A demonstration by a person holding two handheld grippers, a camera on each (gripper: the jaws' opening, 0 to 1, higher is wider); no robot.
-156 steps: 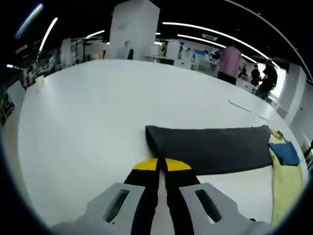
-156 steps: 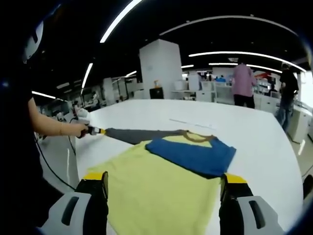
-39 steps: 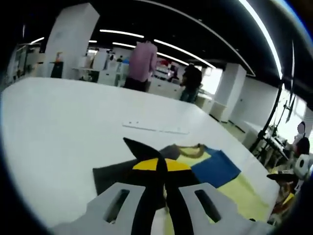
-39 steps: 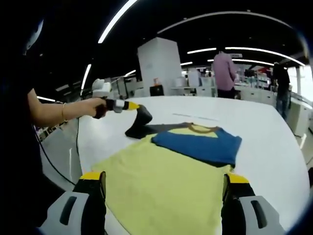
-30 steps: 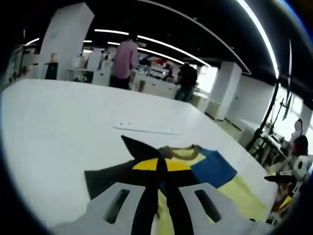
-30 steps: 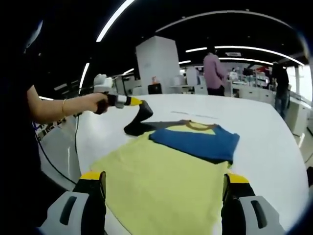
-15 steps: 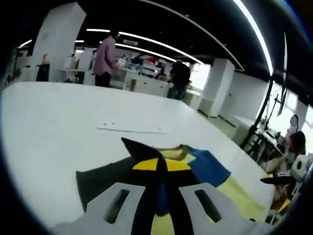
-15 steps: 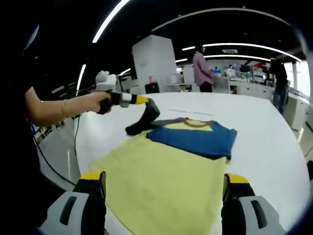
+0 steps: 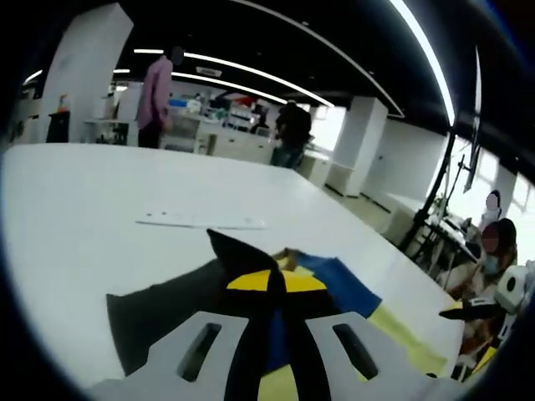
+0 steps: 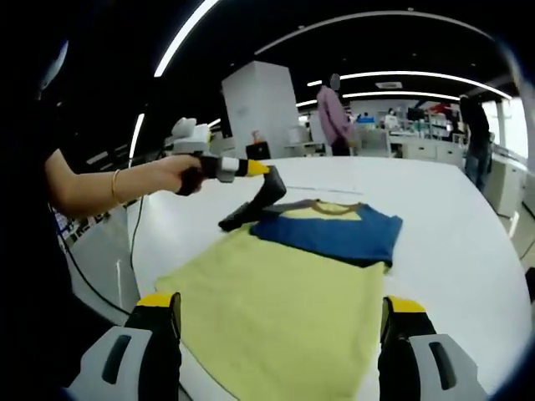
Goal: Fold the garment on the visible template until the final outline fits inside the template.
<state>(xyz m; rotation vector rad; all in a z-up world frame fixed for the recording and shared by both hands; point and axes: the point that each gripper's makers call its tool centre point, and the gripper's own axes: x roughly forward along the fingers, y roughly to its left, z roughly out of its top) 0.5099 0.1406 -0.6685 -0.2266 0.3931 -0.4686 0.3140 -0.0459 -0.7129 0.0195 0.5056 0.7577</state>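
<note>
The yellow garment (image 10: pixel 284 309) was spread on the white bench (image 10: pixel 451 242), its blue sleeve (image 10: pixel 330 234) folded across the chest. The dark grey sleeve (image 10: pixel 255 209) was pinched in the closed left gripper (image 10: pixel 266 170) and lifted above the bench. The right gripper (image 10: pixel 280 322) was held open over the hem, grasping nothing.

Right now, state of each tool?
Left tool: shut on the dark grey sleeve, lifted off the table.
Right tool: open, holding nothing, above the yellow shirt.
</note>
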